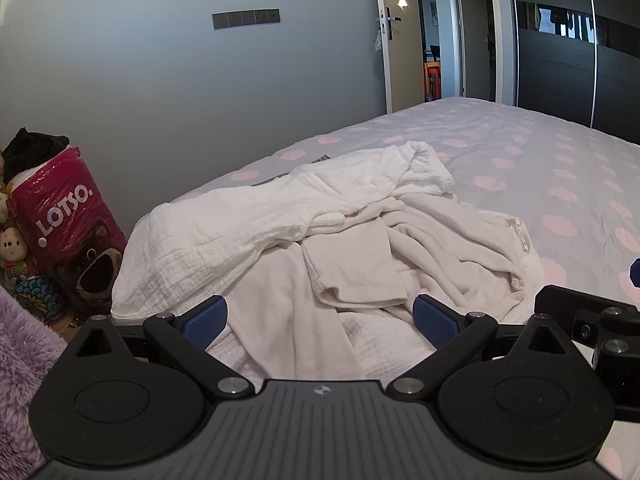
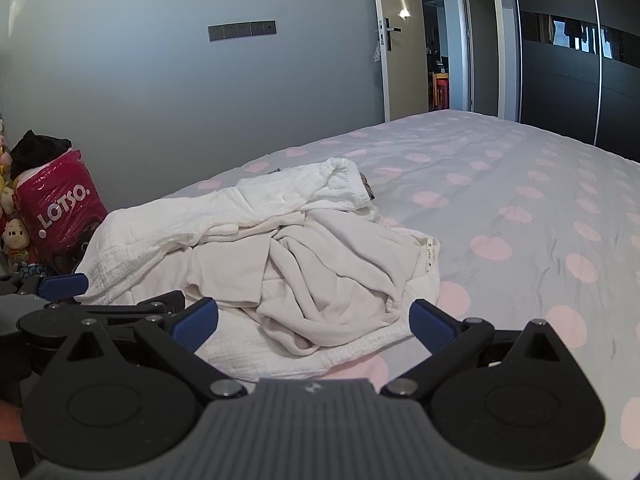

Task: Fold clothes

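Bedroom w/ grey wall, open door [image 1: 404, 36] at back, dark sliding wardrobe [image 1: 568, 40] on the right. Bed [image 1: 540, 168] w/ pale sheet dotted in pink fills the mid and right of both views.

White clothes [image 1: 320, 232] lie in a crumpled heap on the near left part of the bed, not yet folded. At least two pieces, prob: a crinkled gauze garment draped across the back and left, and a smoother cream one bunched in front. A small label strip shows at the heap's right edge.

Left gripper [image 1: 320, 316] hovers just short of the heap's near edge, blue pads spread wide, nothing between them. Right gripper [image 2: 314, 318] sits alongside, same pose: spread wide, empty, aimed at the cream piece's near hem. Both low and level w/ the bed, likely lined up to pinch a near edge and pull the top piece flat.

Beside the bed at left: pink LOTSO bag [image 1: 60, 216] w/ dark cloth on top, plush toys [image 1: 14, 248] next to it.

Hard to tell: sleeves, collars, where one garment ends. Something dark pokes out behind the heap, unclear what. Heap's near edge is cut off by the gripper bodies.
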